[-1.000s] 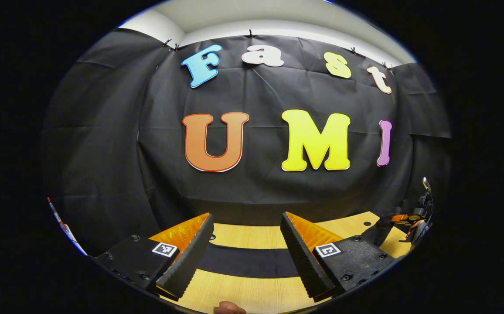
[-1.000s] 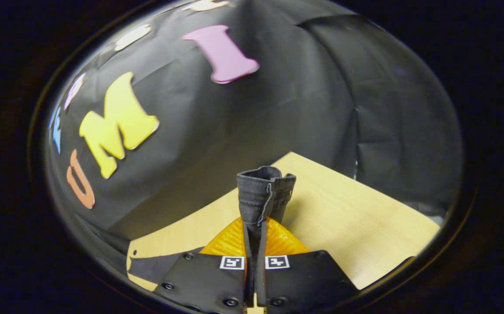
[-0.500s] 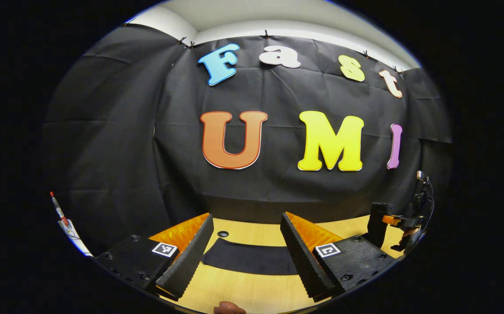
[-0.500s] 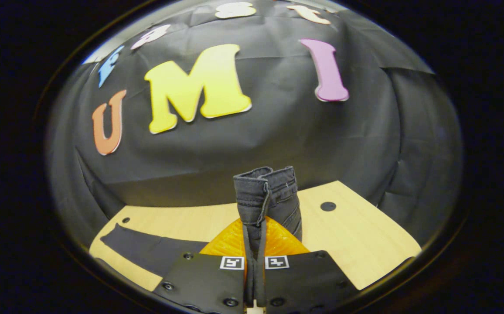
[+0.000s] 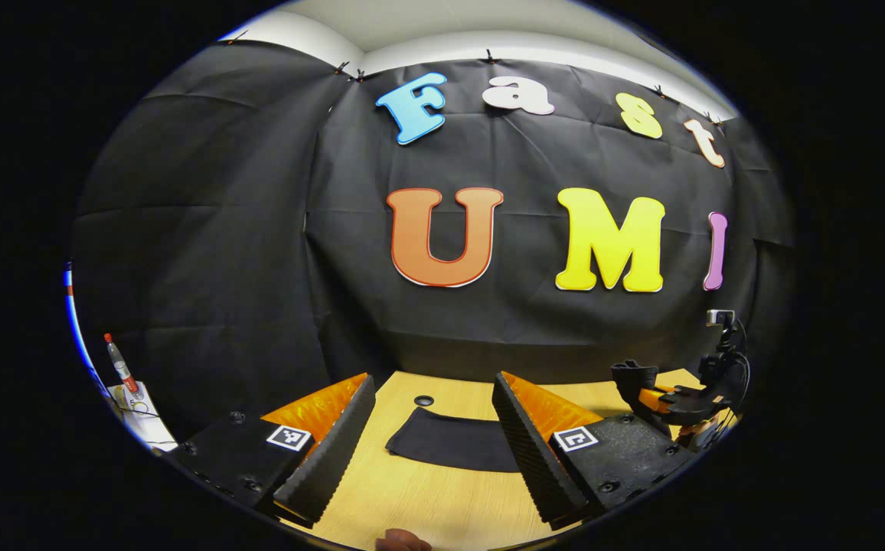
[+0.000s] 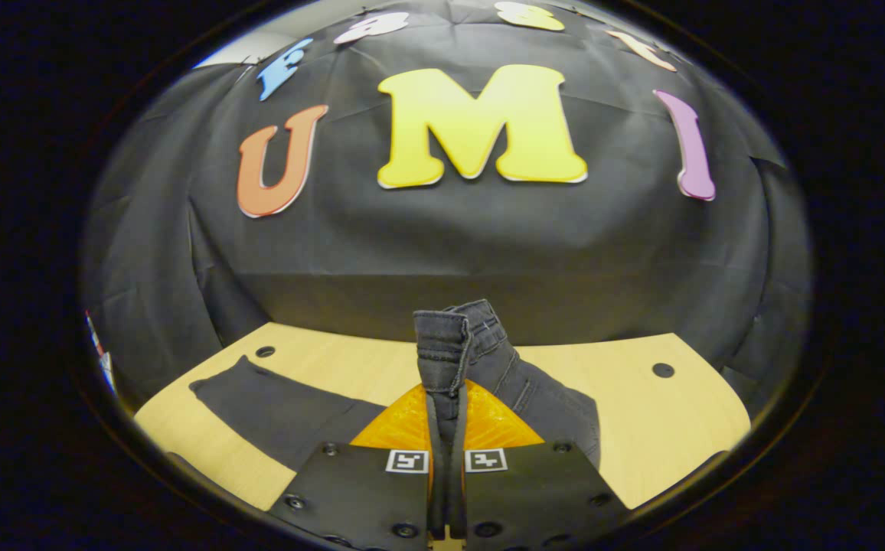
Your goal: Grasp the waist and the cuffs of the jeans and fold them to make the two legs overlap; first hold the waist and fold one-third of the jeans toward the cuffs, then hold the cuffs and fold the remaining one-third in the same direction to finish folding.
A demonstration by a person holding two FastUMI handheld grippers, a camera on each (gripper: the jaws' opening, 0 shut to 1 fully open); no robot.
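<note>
Since a second ago your right gripper [image 6: 446, 428] has swung to face the wall squarely, and more of the jeans [image 6: 282, 409] now shows on the table [image 6: 641, 413]. Its fingers are pressed together on the waist [image 6: 442, 344], which stands up at 12 o'clock from the tips while a leg trails flat toward 9 o'clock. Your left gripper [image 5: 435, 444] has drifted left; its fingers stand wide apart above the tabletop, holding nothing, with the cuffs [image 5: 450, 442] lying flat between them. Your other gripper appears at 3 o'clock in the left gripper view.
</note>
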